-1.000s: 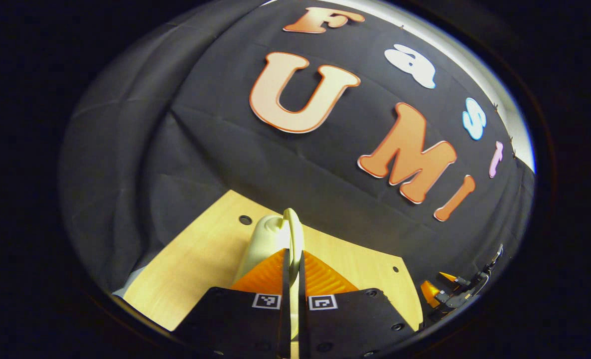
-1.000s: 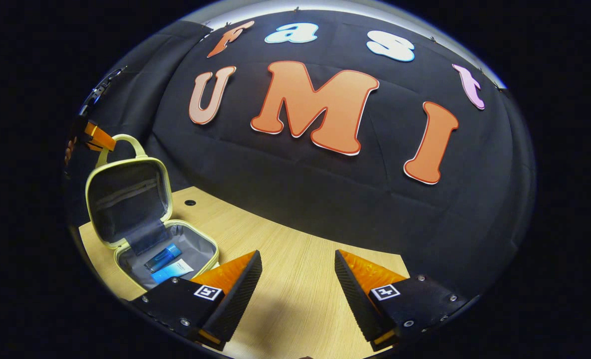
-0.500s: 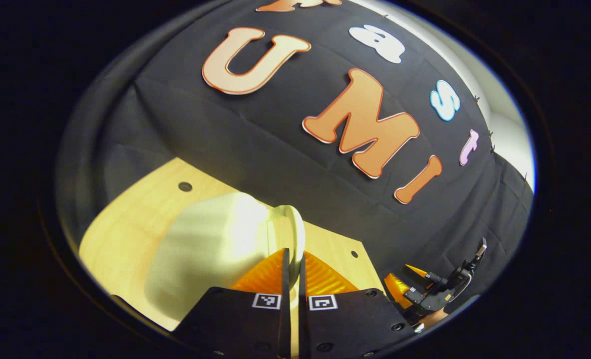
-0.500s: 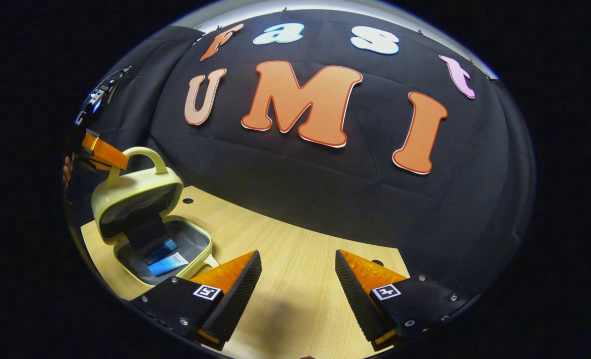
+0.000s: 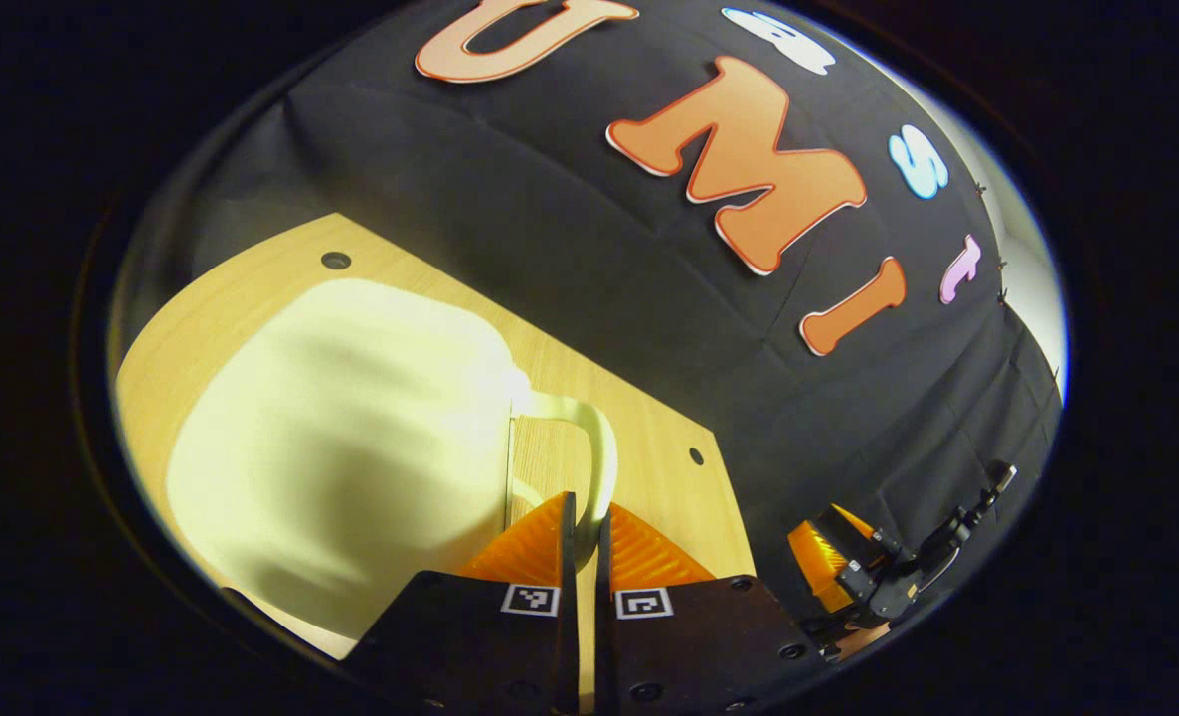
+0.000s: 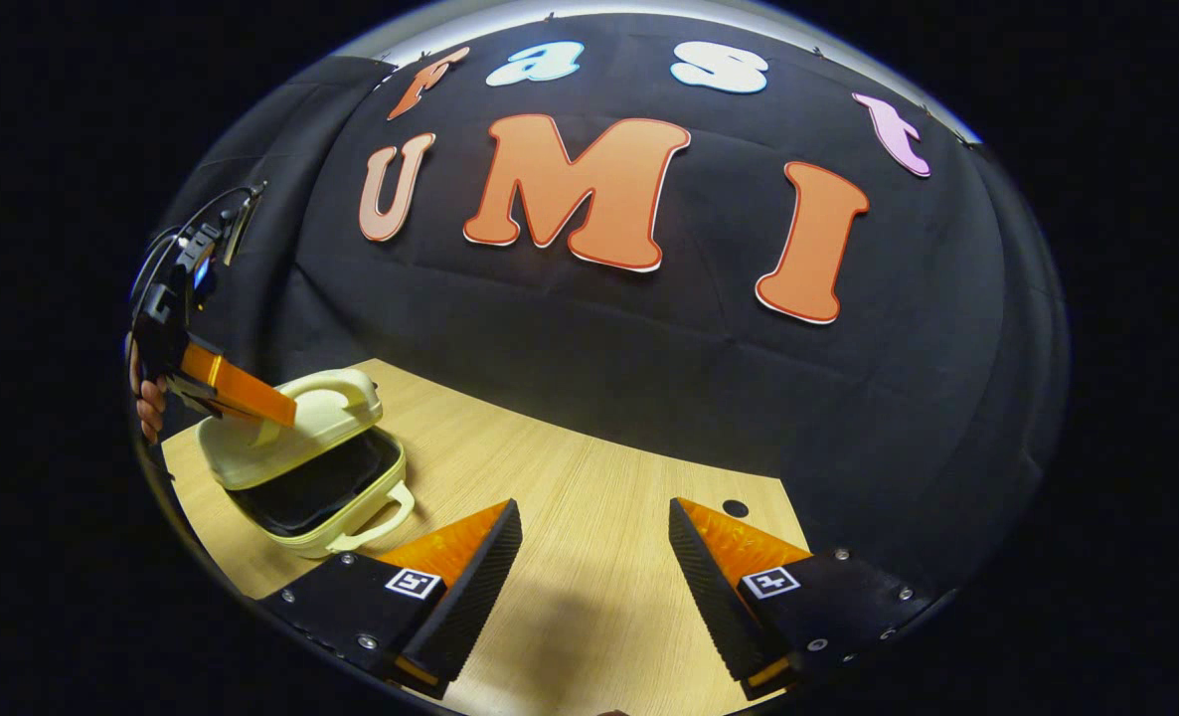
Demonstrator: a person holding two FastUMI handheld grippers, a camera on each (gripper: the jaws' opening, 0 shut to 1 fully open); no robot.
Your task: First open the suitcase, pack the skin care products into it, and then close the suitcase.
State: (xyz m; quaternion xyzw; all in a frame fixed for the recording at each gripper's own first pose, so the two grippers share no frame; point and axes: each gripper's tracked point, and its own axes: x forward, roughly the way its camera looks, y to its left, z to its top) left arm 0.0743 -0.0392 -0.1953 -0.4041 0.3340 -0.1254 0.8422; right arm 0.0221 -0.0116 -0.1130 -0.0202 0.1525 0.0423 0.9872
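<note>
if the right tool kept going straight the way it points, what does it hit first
Probably the bare light wooden tabletop: nothing lies between the open fingers of the right tool. Beyond that is the black cloth wall. The pale yellow suitcase sits well off to the side. Depth is hard to judge.

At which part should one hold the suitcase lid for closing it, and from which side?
Probably by the lid's handle, as the left gripper does now: both fingers pinch its thin loop from the free edge, opposite the hinge. The lid is smooth and domed, offering little else to pinch.

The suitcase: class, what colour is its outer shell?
Pale yellow. The suitcase shows best in the right gripper view.
</note>
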